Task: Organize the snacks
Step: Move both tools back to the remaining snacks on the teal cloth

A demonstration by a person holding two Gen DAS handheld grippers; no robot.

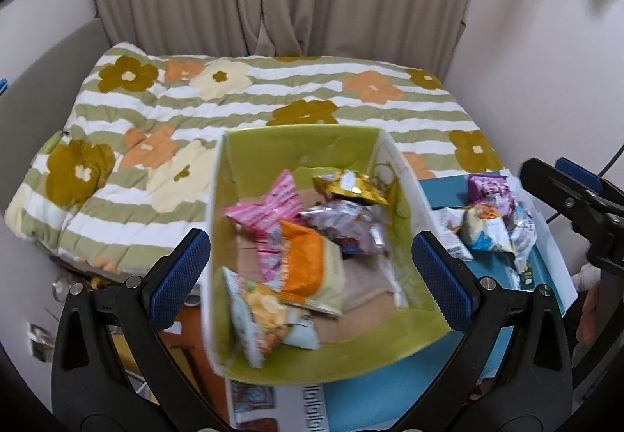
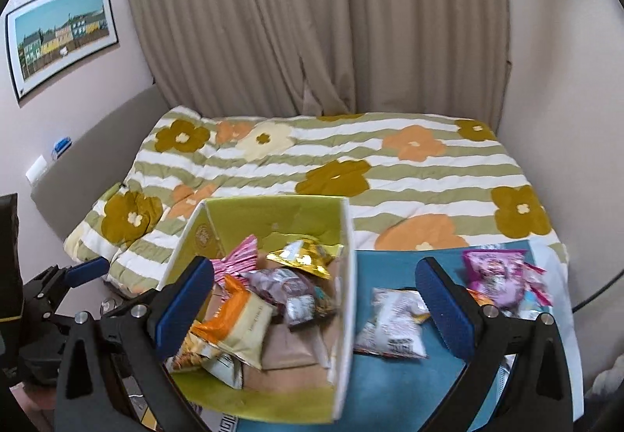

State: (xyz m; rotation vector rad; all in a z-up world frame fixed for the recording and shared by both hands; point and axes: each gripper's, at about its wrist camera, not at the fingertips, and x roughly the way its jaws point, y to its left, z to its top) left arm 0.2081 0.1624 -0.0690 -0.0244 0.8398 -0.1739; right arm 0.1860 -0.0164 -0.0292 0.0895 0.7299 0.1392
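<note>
A green-lined cardboard box [image 1: 390, 354] [image 2: 273, 215] holds several snack packets: a pink one [image 1: 269, 209], a gold one [image 1: 351, 186] [image 2: 302, 256], an orange-and-cream one [image 1: 308, 268] [image 2: 241, 322] and a silvery one [image 1: 347, 225]. More packets lie on the blue surface [image 2: 386, 385] to the box's right: a white one [image 2: 390, 326] and a purple one [image 2: 493, 272] [image 1: 489, 190]. My left gripper [image 1: 312, 276] is open and empty over the box. My right gripper [image 2: 316, 307] is open and empty above the box's right wall.
A bed with a flowered, striped quilt [image 1: 241, 100] [image 2: 351, 159] lies behind the box. Beige curtains [image 2: 312, 22] hang at the back. A framed picture [image 2: 58, 34] is on the left wall. The other gripper shows at each view's edge [image 1: 577, 205] [image 2: 58, 287].
</note>
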